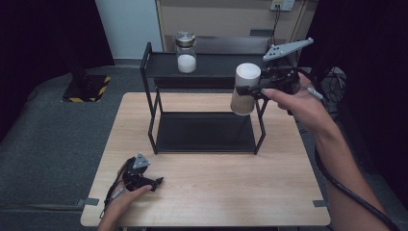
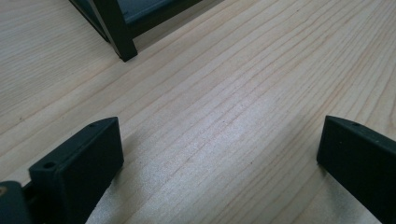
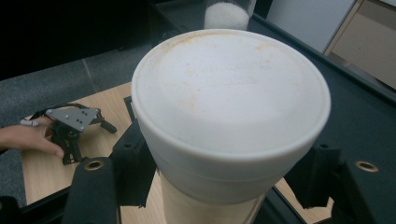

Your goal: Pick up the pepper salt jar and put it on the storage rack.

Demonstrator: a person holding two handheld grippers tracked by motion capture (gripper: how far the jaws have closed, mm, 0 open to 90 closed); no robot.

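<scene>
My right gripper [image 1: 248, 90] is shut on a jar [image 1: 246, 77] with a white lid and tan contents, holding it upright in the air beside the right end of the black rack's top shelf [image 1: 211, 67]. In the right gripper view the white lid [image 3: 231, 107] looms between the two black jaws. A glass jar of white powder [image 1: 186, 54] with a metal lid stands on the top shelf toward its left. My left gripper [image 1: 156, 182] rests on the wooden table [image 1: 216, 192] at the front left, open, with bare wood between its jaws [image 2: 219, 154].
The two-tier black rack stands mid-table; its lower shelf [image 1: 204, 132] is bare. One rack leg [image 2: 122, 44] rises ahead of the left gripper. A cable trails off the right gripper along the forearm. Dark floor surrounds the table, and a cabinet stands behind.
</scene>
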